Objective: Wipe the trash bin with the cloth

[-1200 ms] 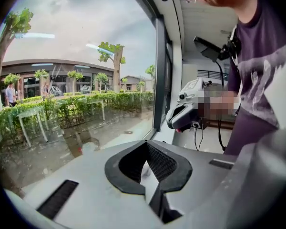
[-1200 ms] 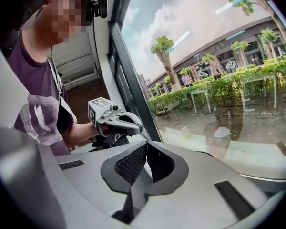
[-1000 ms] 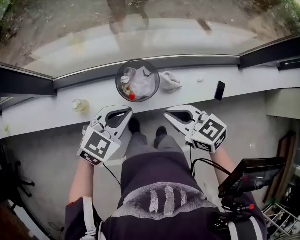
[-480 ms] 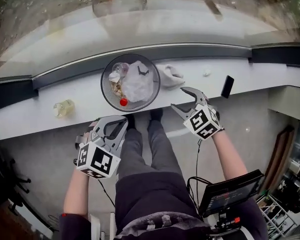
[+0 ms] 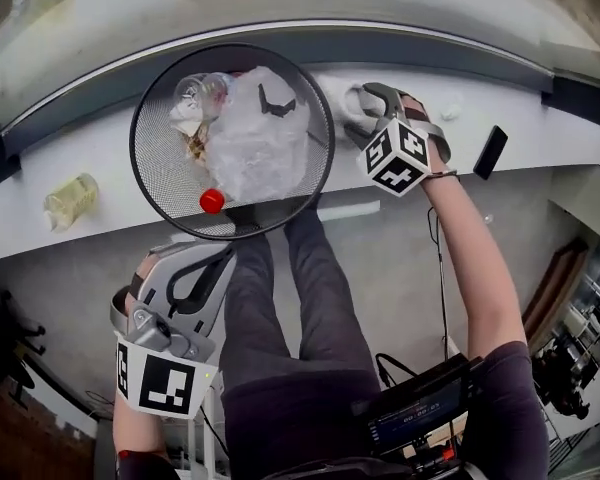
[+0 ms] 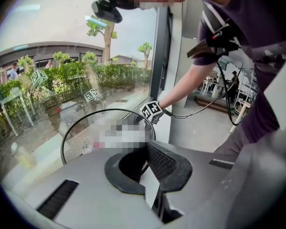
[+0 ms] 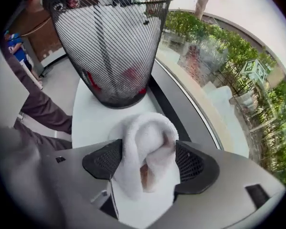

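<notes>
1. one white cloth (image 7: 149, 136) sat bunched up on the pale ledge (image 5: 105, 230), just beside the trash bin (image 5: 165, 158) on its right side.
2. the right gripper (image 7: 148, 162) was already down around it. its jaws were opening wide, with the cloth in the gap between them, brushing both pads by the look of it, but i wouldn't call that a grip yet.
3. the cloth's fold ran lengthwise along the jaws, pointing away from the gripper, so a plain squeeze across it should've caught the bulk.
4. from the right gripper view the mesh bin stood upright, dead ahead and a touch to the left, near the cloth but not touching it. that's the relation that mattered imo: cloth first, then forward and left onto the bin wall.
5. the bin wasn't empty: a clear plastic bag (image 5: 265, 143) and a red cap (image 5: 212, 201) showed inside, so wiping the outside mesh looked like the safer bet.
6. the left gripper (image 5: 202, 270) hung low by the person's leg with its jaws fully together and nothing in them, well apart from the cloth. the right hand was clearly the nearer one.
7. further out on the ledge were a small yellowish bottle (image 5: 70, 198) way off to the left and a dark phone (image 5: 490, 151) to the right, both well clear of the action.
</notes>
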Demonstrator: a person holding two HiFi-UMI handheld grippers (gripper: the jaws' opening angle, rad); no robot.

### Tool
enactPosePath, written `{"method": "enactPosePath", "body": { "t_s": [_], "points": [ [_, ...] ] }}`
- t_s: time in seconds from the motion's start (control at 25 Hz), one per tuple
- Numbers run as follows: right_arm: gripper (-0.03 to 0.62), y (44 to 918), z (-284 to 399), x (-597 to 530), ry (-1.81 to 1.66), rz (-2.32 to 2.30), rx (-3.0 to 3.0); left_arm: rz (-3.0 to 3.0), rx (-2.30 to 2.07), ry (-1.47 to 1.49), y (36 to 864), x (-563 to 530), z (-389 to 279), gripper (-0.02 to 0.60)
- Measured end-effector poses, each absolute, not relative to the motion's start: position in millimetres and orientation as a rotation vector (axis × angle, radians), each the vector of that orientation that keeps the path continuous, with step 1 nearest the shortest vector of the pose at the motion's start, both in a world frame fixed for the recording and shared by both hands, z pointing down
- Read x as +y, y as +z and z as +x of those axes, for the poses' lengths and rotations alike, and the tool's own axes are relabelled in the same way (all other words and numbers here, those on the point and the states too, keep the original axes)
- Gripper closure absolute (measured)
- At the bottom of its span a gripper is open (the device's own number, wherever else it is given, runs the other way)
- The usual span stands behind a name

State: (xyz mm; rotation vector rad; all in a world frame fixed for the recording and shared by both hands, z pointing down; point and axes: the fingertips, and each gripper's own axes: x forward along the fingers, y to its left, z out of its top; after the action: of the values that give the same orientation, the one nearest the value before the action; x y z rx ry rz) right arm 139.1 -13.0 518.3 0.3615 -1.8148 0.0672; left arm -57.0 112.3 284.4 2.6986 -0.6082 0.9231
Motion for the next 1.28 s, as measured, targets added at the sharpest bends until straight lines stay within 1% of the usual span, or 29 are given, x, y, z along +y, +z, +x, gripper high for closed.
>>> {"method": "enactPosePath", "body": {
  "t_s": [0.24, 0.36, 0.44, 0.48, 0.6, 0.72, 0.76, 0.8, 0.84, 0.92, 0.96, 1.08, 1.28],
  "points": [
    [0.272, 564.4, 138.1, -12.0, 0.05, 0.249, -1.761, 2.708, -0.591, 0.937, 285.7, 110.9, -59.1, 0.583],
    [0.36, 571.5, 138.8, -8.0, 0.074, 0.244, -1.747, 2.717, -0.604, 0.953, 283.5, 105.9, -66.3, 0.583],
    [0.442, 574.1, 138.2, -1.3, 0.092, 0.221, -1.73, 2.72, -0.607, 0.964, 282.9, 104.0, -69.3, 0.583],
    [0.47, 574.6, 138.0, 1.4, 0.1, 0.212, -1.721, 2.724, -0.607, 0.976, 283.0, 103.5, -70.2, 0.583],
    [0.497, 567.0, 137.6, 4.0, 0.155, 0.226, -1.722, 2.742, -0.6, 1.048, 285.4, 104.1, -74.2, 0.583],
    [0.505, 525.7, 131.8, -3.3, 0.3, 0.326, -1.85, 2.745, -0.559, 1.138, 291.6, 110.1, -83.0, 0.583],
    [0.505, 503.0, 127.5, -8.5, 0.383, 0.376, -1.93, 2.739, -0.524, 1.178, 295.2, 112.9, -86.2, 0.569],
    [0.505, 477.1, 122.0, -15.1, 0.486, 0.432, -2.025, 2.732, -0.485, 1.23, 299.6, 115.3, -89.4, 0.465],
    [0.505, 449.2, 115.7, -23.1, 0.601, 0.487, -2.131, 2.728, -0.45, 1.295, 305.0, 117.0, -92.6, 0.411],
    [0.507, 395.5, 103.2, -41.8, 0.828, 0.58, -2.34, 2.734, -0.389, 1.459, 318.0, 118.3, -97.7, 0.334],
    [0.507, 373.4, 97.8, -51.6, 0.926, 0.611, -2.428, 2.74, -0.359, 1.538, 324.6, 118.2, -98.8, 0.306],
    [0.507, 338.9, 83.2, -76.8, 1.135, 0.652, -2.592, 2.765, -0.295, 1.66, 338.4, 116.0, -95.6, 0.304],
    [0.507, 345.7, 57.4, -76.8, 1.354, 0.553, -2.634, 2.786, -0.268, 1.691, 351.3, 113.2, -83.0, 0.312]
  ]
}}
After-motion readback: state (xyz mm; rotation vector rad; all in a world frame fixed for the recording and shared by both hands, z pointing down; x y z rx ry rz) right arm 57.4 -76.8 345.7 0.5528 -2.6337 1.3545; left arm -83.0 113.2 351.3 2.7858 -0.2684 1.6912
